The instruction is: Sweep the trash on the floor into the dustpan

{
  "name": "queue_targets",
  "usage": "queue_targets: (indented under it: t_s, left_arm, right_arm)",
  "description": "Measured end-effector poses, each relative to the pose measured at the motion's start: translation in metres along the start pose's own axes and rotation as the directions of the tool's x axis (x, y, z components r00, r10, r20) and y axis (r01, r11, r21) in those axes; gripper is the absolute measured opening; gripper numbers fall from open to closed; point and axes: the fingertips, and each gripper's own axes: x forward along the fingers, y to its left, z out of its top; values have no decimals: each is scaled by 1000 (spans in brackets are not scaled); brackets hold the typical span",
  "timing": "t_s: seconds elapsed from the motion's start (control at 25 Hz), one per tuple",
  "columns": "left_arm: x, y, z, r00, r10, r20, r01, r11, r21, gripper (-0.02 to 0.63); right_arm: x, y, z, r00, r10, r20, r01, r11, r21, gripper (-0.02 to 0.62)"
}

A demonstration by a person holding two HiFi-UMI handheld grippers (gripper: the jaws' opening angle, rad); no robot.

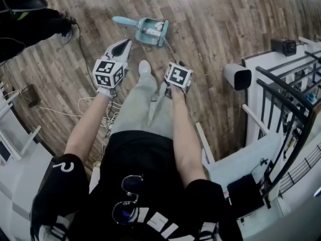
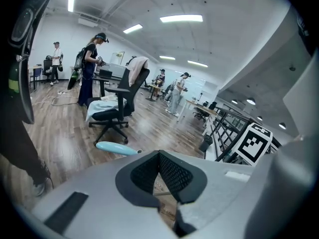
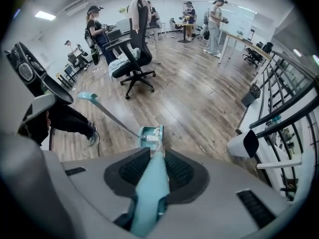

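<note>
Open room: wooden floor [image 1: 210, 14] runs bare to the far side and far right. The right side is closed off by a black-barred railing [image 1: 286, 78] on a white edge, with one white cylindrical unit [image 1: 237, 76] standing just in front of it. The left side is tighter – a tangle of cables [image 1: 108, 118] lies near the person's left forearm, and a bystander's dark leg [image 1: 35, 26] stands at far left.

One dustpan [image 1: 139, 28] sits on the floor just beyond both tongs, its long teal handle angling up to the left. White trash scraps [image 1: 154, 30] lie inside it – two, as far as I can tell.

Left tongs [image 1: 123, 46]: tips closed together, nothing between them, raised above the floor near the dustpan.

Right tongs [image 3: 154, 156]: clamped on the teal handle of one broom [image 3: 151, 188], which points toward the dustpan's mouth.

Farther back, well apart from the work: one black office chair [image 3: 132, 54] and at least four people [image 3: 97, 31] standing.
</note>
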Motion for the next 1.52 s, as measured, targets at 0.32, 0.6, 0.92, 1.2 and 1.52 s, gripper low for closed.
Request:
queue_targets:
  t_s: [0.32,0.6,0.92,1.2,1.52]
  left_arm:
    - [-1,2,-1,1000,11,8,-11,1000,-10,-2]
    - [-4,-3,-3,1000,11,7,-10,1000,-6,-2]
    - [-10,-9,-6,1000,12,3,-12,1000,5,-2]
    - [-28,-28,12,999,21,28,-22,999,32,-2]
    - [-54,-74,53,996,26,86,-31,998,51,-2]
  right_arm:
    - [-7,3,7,998,50,43,-52,997,51,84]
    - [-8,-7,-5,1000,12,24,-13,997,72,84]
    - [-18,-23,-17,1000,3,30,-5,997,77,84]
    - [-55,-49,-22,999,-8,49,6,999,53,84]
    - [-139,-89,-5,982,-17,187,16,1000,5,84]
